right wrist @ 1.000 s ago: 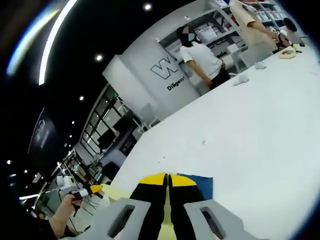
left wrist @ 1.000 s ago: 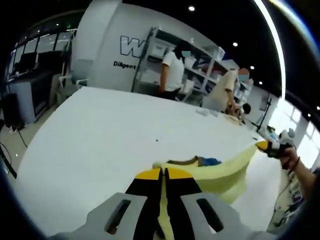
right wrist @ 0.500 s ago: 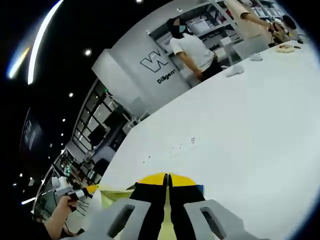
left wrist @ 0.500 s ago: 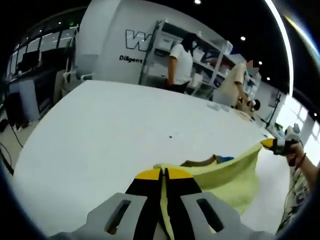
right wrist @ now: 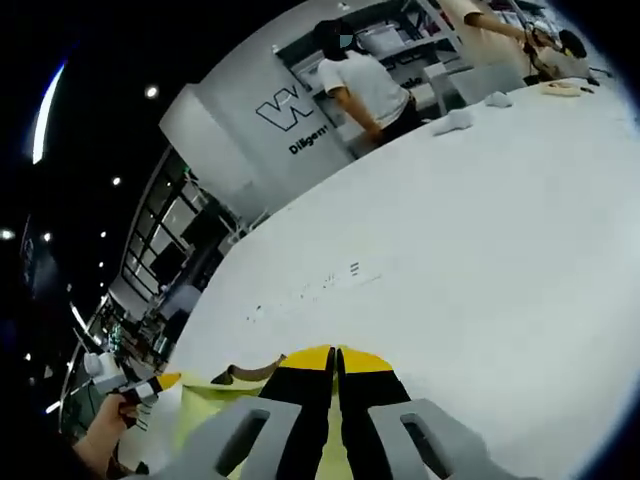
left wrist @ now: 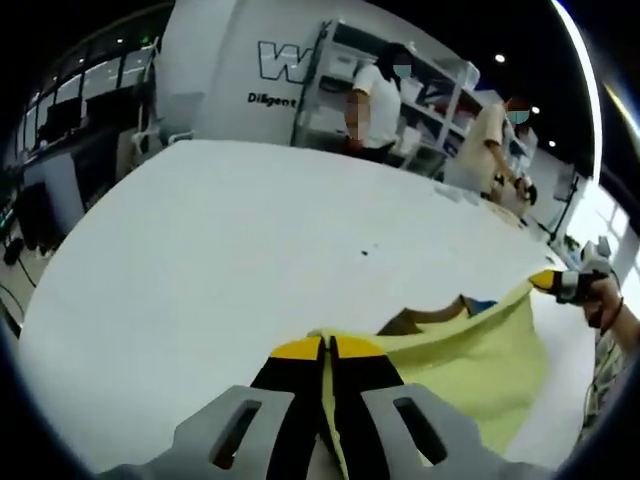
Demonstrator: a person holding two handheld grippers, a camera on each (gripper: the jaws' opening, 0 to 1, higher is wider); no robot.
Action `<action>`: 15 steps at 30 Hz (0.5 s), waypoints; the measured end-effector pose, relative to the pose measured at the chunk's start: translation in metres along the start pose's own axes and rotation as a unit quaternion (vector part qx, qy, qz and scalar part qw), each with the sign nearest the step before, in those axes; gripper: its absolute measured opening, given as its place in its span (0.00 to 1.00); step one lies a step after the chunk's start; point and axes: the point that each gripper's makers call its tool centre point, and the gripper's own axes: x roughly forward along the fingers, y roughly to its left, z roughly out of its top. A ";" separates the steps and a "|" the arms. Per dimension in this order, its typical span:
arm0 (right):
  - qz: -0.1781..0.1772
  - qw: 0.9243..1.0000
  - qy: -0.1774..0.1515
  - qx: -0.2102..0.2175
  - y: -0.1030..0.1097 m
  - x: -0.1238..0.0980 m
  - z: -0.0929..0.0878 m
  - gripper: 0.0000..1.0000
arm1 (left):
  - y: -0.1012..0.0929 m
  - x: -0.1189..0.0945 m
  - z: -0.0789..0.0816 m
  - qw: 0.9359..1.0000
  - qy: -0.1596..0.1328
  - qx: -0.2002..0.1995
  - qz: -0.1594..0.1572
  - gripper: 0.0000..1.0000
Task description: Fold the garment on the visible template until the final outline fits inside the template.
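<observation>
Both grippers, left and right, pinch the soft, limp yellow garment by its edge above the desk.

A pale yellow garment is seen in the lower right of the left gripper view, held up above the white table and stretched like a sheet. Its upper edge is drawn from the lower centre toward the right edge of the frame, where one corner is pinched. A brown part with a small blue patch is visible just behind this upper edge. In the right gripper view the same yellow cloth is found at the lower left, with a brown collar-like edge on top. The template cannot be told for sure
</observation>
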 end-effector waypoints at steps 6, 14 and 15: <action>-0.017 0.999 0.015 -0.022 -0.010 0.012 -0.010 0.00 | 0.005 0.010 -0.008 1.000 0.010 0.005 0.006 0.00; -0.023 0.997 0.039 -0.067 -0.016 0.022 -0.022 0.00 | 0.009 0.018 -0.011 1.000 0.018 0.022 0.013 0.00; -0.023 0.997 0.039 -0.068 -0.016 0.022 -0.023 0.00 | 0.009 0.017 -0.013 0.999 0.020 0.021 0.014 0.00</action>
